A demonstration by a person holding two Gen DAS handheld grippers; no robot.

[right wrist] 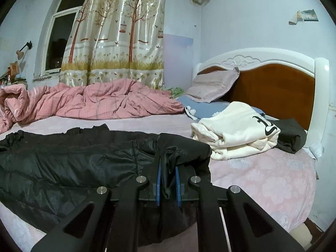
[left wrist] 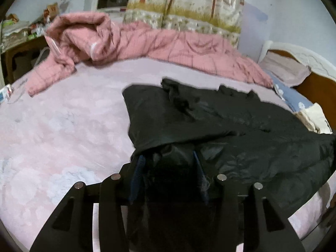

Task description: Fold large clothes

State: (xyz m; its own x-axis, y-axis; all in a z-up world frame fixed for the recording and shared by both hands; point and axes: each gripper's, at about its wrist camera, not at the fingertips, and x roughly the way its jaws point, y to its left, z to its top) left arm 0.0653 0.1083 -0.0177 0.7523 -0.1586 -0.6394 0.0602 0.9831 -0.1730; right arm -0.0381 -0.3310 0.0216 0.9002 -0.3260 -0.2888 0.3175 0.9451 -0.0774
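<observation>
Right gripper (right wrist: 168,166) pinching a fold of the black padded jacket (right wrist: 73,159) between narrow blue pads, near the bed's (right wrist: 262,178) front edge. Left gripper (left wrist: 168,157) standing partly spread, jacket cloth bunching between its fingers; whether pressing, cannot tell. Jacket lying across the bed's near side. Folded white garment (right wrist: 235,130) sitting toward the headboard (right wrist: 273,88); pink quilt (left wrist: 147,42) heaping along the far edge.

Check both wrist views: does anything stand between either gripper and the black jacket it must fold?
Nothing visible does. The right gripper is shut on a fold of the black jacket. The left gripper has jacket fabric between its spread fingers; whether the pads press it is unclear.
</observation>
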